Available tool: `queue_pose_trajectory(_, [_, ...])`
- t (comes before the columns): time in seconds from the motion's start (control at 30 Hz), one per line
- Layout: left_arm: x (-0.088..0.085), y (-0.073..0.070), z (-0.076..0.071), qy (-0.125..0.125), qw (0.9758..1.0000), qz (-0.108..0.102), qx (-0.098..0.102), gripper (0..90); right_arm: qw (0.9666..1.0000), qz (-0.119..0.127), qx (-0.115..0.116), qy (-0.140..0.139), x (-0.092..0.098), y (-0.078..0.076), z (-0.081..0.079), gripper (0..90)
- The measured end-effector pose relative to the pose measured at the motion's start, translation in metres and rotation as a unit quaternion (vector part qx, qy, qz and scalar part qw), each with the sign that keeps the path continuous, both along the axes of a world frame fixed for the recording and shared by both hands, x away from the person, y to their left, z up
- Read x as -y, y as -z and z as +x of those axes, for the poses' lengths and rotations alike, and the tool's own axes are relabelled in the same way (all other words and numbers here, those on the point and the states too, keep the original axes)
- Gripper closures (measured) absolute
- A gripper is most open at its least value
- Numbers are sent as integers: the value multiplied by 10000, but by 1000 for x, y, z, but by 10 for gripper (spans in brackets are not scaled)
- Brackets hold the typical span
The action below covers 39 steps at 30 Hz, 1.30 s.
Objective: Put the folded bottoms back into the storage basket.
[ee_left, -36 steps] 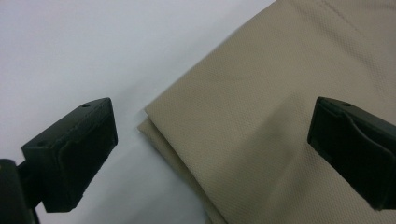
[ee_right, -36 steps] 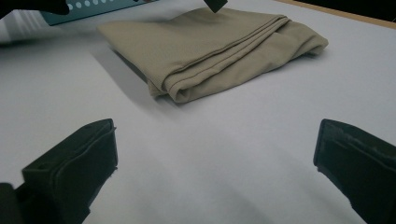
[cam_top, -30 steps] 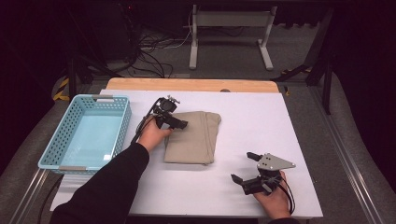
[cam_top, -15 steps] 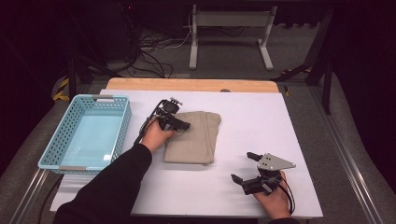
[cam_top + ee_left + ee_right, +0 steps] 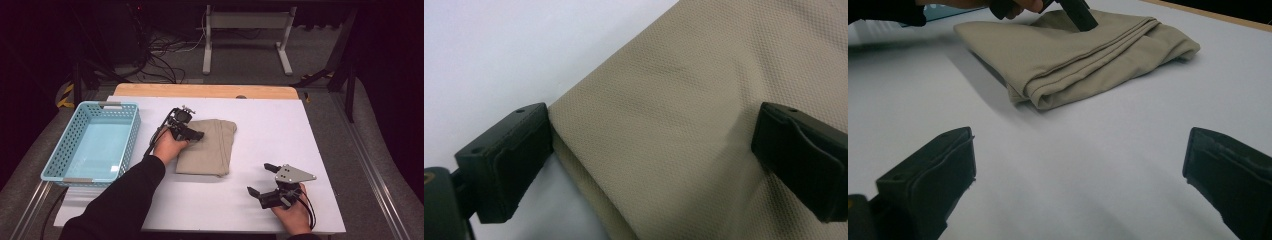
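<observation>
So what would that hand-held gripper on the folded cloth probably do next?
Likely close. The left hand-held gripper is open, one jaw at the edge of the folded beige cloth, the other over its top, so pinching the fold seems the natural next move.

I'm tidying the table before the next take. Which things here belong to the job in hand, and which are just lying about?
In use:
- folded beige cloth
- left tool, open, one jaw at the cloth's edge, one over it

Idle for now:
- blue basket, empty, left of the cloth
- right tool, open, apart from the cloth
</observation>
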<state>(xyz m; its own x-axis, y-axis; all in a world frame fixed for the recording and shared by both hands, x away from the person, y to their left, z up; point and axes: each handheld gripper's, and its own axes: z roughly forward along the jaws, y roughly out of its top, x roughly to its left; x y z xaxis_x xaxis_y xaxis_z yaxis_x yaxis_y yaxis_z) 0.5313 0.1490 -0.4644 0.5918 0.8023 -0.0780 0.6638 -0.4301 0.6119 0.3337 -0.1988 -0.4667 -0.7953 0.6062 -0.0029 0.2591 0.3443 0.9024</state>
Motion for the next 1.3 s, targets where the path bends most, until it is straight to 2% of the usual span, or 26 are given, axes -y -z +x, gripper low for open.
queue_pose_trajectory(0.27, [1, -1, -3, 39, 10000, -8, 11, 96, 10000, 6, 3, 7, 0, 0, 0, 14])
queue_pose_trajectory(0.53, [4, -5, -7, 215, 9997, -116, -20, 269, 10000, 7, 2, -1, 0, 0, 0, 16])
queue_pose_trajectory(0.63, [5, -7, -8, 307, 9994, -172, -45, 371, 10000, 9, 4, -7, 0, 0, 0, 17])
queue_pose_trajectory(0.67, [6, -7, -9, 351, 9992, -193, -86, 454, 10000, 10, 2, -10, 0, 0, 0, 18])
queue_pose_trajectory(0.7, [6, -8, -9, 398, 9989, -226, -109, 454, 10000, 10, 2, -10, 0, 0, 0, 18])
queue_pose_trajectory(0.77, [7, -9, -11, 500, 9977, -380, -252, 594, 10000, 13, -8, -18, 0, 0, 0, 18])
queue_pose_trajectory(0.83, [8, -9, -11, 523, 9976, -372, -261, 677, 10000, 44, -13, -28, 0, 0, 0, 18])
queue_pose_trajectory(1.17, [8, -10, -12, 433, 9977, -431, -278, 704, 10000, 29, -7, -14, 0, 0, 0, 19])
queue_pose_trajectory(1.2, [8, -11, -13, 448, 9981, -370, -206, 709, 10000, 27, 1, -19, 0, 0, 0, 19])
queue_pose_trajectory(1.3, [8, -14, -14, 455, 9980, -409, -161, 716, 10000, 28, 7, -22, 0, 0, 0, 18])
